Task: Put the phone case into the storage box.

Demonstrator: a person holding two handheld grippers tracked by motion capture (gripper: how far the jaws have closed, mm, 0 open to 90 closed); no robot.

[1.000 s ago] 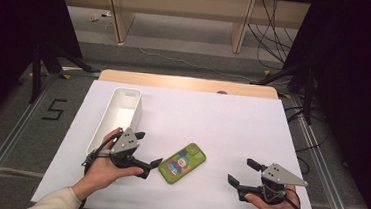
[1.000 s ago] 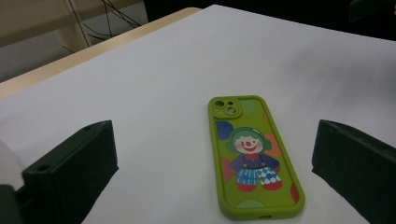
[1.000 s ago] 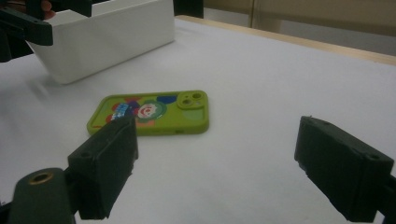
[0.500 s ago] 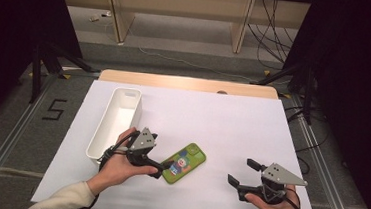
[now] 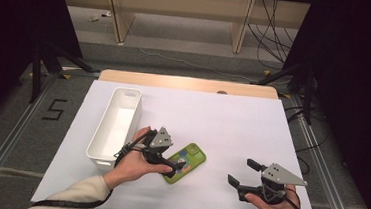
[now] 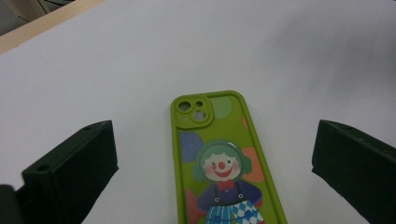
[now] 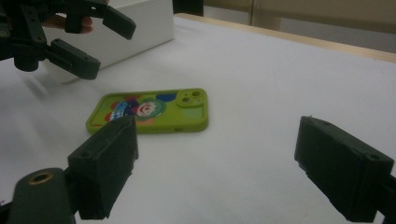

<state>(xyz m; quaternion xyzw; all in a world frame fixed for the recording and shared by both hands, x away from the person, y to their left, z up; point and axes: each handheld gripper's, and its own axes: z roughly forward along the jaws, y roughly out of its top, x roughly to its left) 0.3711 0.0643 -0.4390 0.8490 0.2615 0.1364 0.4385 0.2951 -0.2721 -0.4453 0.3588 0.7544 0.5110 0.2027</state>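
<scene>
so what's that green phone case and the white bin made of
Green phone case: looks like soft rubbery plastic, perhaps silicone; rounded raised edges, mild sheen, glossy printed clown. White bin: probably rigid moulded plastic; smooth matte walls, rounded corners, a handle slot. Neither can be confirmed by look alone.

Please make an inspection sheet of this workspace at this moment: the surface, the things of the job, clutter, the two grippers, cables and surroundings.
Surface: white sheet over a wooden table, flat, no stains seen.
Job's things: green phone case with a clown picture, lying flat, camera cut-out pointing away from the person.
Clutter: white bin at the left, seems empty; nothing else seen.
Grippers: left gripper open, poised at the near end of the phone case, jaws either side in its own view, not closed on it. Right gripper open, apart from the case, holding nothing.
Cables: black cable at the left hand; loose cables on the floor behind the table.
Surroundings: grey floor, wooden shelving behind, dark curtains at both sides.
</scene>
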